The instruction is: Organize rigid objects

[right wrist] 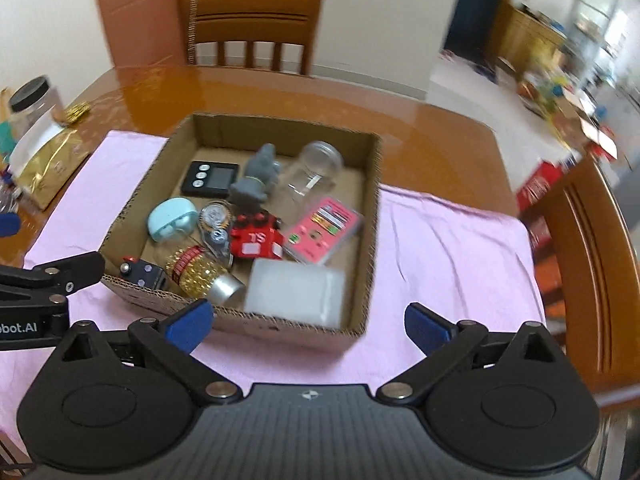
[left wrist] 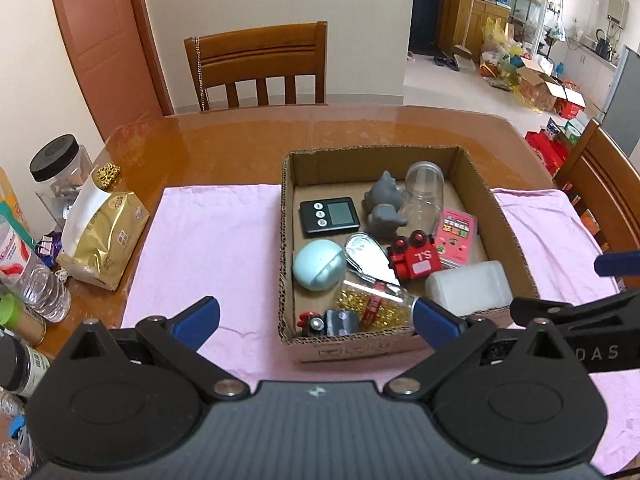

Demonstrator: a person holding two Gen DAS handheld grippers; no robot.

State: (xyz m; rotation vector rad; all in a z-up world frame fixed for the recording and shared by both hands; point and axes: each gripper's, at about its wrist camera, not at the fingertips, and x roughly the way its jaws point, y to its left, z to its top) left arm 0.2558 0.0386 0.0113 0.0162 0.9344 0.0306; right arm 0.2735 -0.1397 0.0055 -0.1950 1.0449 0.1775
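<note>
A cardboard box stands on a pink cloth. Inside lie a black timer, a grey figurine, a clear jar, a pink card box, a red toy train, a pale blue case, a bottle of gold beads and a white plastic box. My left gripper hovers open over the box's near wall. My right gripper is open above the near wall, holding nothing.
A gold foil bag, a black-lidded jar and bottles crowd the table's left edge. Wooden chairs stand at the far side and at the right. The wooden table extends beyond the cloth.
</note>
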